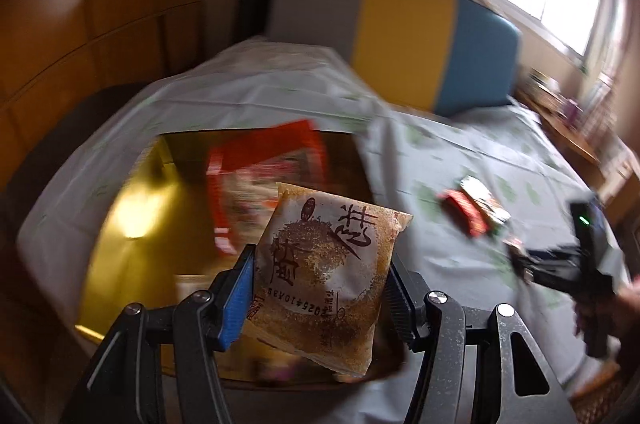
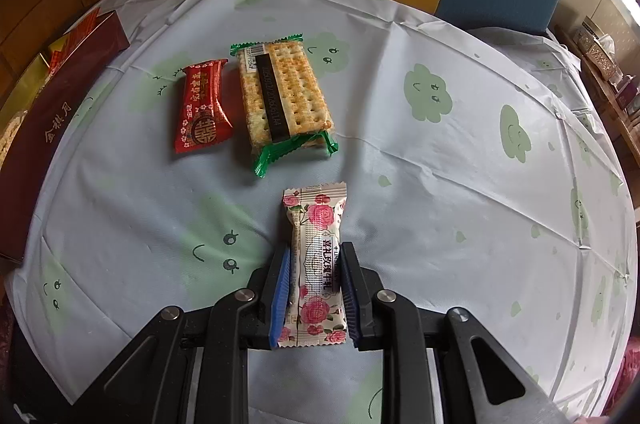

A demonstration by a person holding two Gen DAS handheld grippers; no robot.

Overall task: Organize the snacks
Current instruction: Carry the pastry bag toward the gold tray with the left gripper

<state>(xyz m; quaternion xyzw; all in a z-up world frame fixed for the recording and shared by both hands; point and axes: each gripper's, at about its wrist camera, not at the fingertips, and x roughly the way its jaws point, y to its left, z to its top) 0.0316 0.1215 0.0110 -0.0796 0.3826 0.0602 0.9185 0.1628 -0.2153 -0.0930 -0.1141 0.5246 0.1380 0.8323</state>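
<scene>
The left gripper (image 1: 320,284) clamps a brown pastry packet (image 1: 324,276) above the gold box (image 1: 120,224); release it low. The right gripper (image 2: 314,296) pinches a rose-print candy (image 2: 316,264) between its pads; lift straight.

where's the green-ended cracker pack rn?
Right wrist view: the clear cracker pack with green crimped ends lies on the cloud-print tablecloth, left of centre, right beside the red candy wrapper and beyond the rose-print packet.

Both grippers, left (image 1: 320,280) and right (image 2: 314,288), are built of black speckled linkage arms, joined by round silver screws and tipped with ribbed blue pads (image 2: 280,298).
</scene>
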